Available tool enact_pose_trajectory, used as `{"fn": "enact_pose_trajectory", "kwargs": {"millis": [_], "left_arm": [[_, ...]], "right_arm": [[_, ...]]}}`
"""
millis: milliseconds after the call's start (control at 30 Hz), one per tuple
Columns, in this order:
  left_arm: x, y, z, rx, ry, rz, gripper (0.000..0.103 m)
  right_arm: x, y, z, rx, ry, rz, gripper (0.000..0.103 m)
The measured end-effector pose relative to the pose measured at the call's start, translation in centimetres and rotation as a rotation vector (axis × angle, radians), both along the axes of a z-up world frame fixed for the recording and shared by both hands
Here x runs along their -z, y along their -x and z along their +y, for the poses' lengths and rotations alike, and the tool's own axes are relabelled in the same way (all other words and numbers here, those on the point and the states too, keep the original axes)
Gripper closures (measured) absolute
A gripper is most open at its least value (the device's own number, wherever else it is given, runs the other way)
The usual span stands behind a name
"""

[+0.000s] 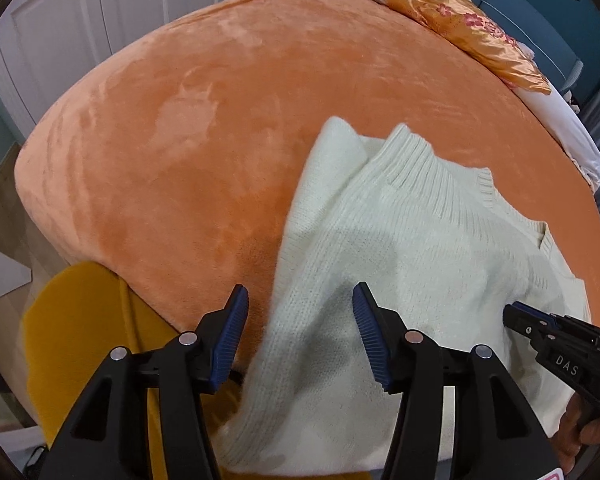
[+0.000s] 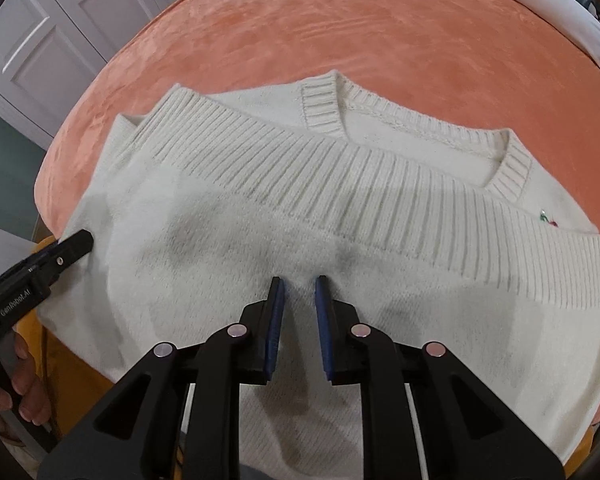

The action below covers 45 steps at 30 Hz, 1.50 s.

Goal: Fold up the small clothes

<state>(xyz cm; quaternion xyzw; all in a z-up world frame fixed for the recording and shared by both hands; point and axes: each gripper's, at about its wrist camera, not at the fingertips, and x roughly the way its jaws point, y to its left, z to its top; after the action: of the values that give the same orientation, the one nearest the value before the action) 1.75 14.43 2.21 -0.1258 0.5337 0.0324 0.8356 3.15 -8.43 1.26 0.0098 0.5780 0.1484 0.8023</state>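
Knitwear first: your cream sweater (image 2: 300, 248) lies on the orange plush bed cover (image 1: 180, 120), near the bed's front edge, with its ribbed hem (image 2: 340, 184) folded up to just below the neckline (image 2: 504, 160). One more fold looks due to make it compact.

Your left hand-held gripper (image 1: 300, 320) hangs wide open above the sweater's left margin, one pad over the bed cover and the other over the knit, gripping nothing. Your right hand-held gripper (image 2: 299, 300) sits low over the middle of the folded panel, its jaws narrowed to a slim gap with no cloth pinched that I can see; whether the tips touch the knit, I cannot tell.

To do this fold well, take both layers at once at each side edge, so the ribbed hem does not slide off the layer beneath. Keep the two grips level with each other, lift only enough to clear the surface, and carry the edge across in one arc. Fluffy knit stretches, so avoid dragging it over the plush.

Lettering reads "DAS" on the right gripper's body as the left camera sees it, and "GenRobot.AI" on the left gripper's body in the right camera. A small red and green embroidered motif (image 2: 548, 220) marks the sweater's chest; no wording is legible there.
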Motion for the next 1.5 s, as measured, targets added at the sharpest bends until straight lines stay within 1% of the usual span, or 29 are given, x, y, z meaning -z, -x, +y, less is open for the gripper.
{"fn": "enact_pose_trajectory", "kwargs": {"millis": [167, 300, 433, 533, 600, 767, 833, 867, 900, 933, 967, 1000, 1033, 1133, 1200, 1267, 1300, 1333, 1400, 1467, 1500], "left_arm": [[0.5, -0.5, 0.3, -0.016, 0.01, 0.006, 0.034], [1.0, -0.9, 0.7, -0.034, 0.034, 0.014, 0.029], [1.1, -1.2, 0.5, -0.03, 0.017, 0.011, 0.027], [1.2, -1.4, 0.2, -0.028, 0.0, 0.009, 0.023], [1.4, -1.6, 0.0, -0.027, -0.005, 0.009, 0.017], [1.9, -2.2, 0.1, -0.027, 0.025, 0.005, 0.015], [1.7, -2.4, -0.1, -0.007, 0.036, 0.012, 0.022], [1.5, -2.4, -0.2, 0.01, 0.053, 0.014, 0.038], [1.3, -2.5, -0.5, 0.039, 0.088, 0.015, 0.052], [1.0, -2.5, -0.8, 0.053, 0.092, 0.021, 0.055], [0.7, -2.5, -1.1, 0.068, 0.08, 0.025, 0.065], [0.2, -2.5, -1.6, 0.095, 0.072, 0.025, 0.084], [-0.2, -2.4, -2.0, 0.108, 0.064, 0.02, 0.09], [-2.2, -2.1, -2.8, 0.136, 0.102, -0.006, 0.09], [-4.0, -1.6, -4.0, 0.165, 0.126, -0.036, 0.09], [-6.2, -1.1, -6.2, 0.211, 0.14, -0.072, 0.09], [-7.0, -0.9, -7.3, 0.232, 0.137, -0.085, 0.09], [-7.6, -0.8, -8.2, 0.246, 0.133, -0.092, 0.091], [-9.0, -0.4, -10.6, 0.292, 0.12, -0.121, 0.091], [-10.2, -0.3, -12.9, 0.336, 0.127, -0.142, 0.091], [-10.8, -0.2, -14.1, 0.361, 0.138, -0.149, 0.091]], "right_arm": [[0.1, -0.1, 0.3, -0.006, 0.014, -0.005, 0.087], [0.2, -0.1, 0.3, -0.005, 0.011, -0.007, 0.087], [0.3, -0.1, 0.4, -0.009, 0.009, -0.011, 0.087], [0.3, -0.1, 0.4, -0.011, 0.009, -0.015, 0.087], [0.3, 0.0, 0.4, -0.011, 0.004, -0.02, 0.087], [0.4, 0.1, 0.1, -0.002, -0.019, -0.03, 0.087], [0.3, 0.2, 0.1, 0.0, -0.024, -0.034, 0.087], [0.3, 0.3, 0.0, 0.001, -0.029, -0.038, 0.087], [0.3, 0.4, 0.0, 0.002, -0.033, -0.041, 0.087], [0.3, 0.4, -0.1, 0.002, -0.043, -0.045, 0.087], [0.3, 0.5, -0.2, 0.004, -0.052, -0.047, 0.087], [0.3, 0.5, -0.5, 0.008, -0.068, -0.049, 0.087], [0.3, 0.6, -0.6, 0.01, -0.078, -0.05, 0.087], [0.1, 1.0, -1.8, 0.034, -0.152, -0.047, 0.087], [-0.3, 1.3, -2.5, 0.062, -0.201, -0.033, 0.086], [-0.8, 1.9, -3.6, 0.086, -0.272, -0.02, 0.079], [-1.2, 2.3, -4.0, 0.092, -0.289, -0.025, 0.077], [-1.6, 2.7, -4.6, 0.1, -0.295, -0.038, 0.074], [-2.7, 4.0, -6.2, 0.109, -0.317, -0.071, 0.073], [-3.4, 5.1, -8.2, 0.138, -0.318, -0.098, 0.064], [-3.6, 5.6, -9.2, 0.153, -0.32, -0.107, 0.063]]}}
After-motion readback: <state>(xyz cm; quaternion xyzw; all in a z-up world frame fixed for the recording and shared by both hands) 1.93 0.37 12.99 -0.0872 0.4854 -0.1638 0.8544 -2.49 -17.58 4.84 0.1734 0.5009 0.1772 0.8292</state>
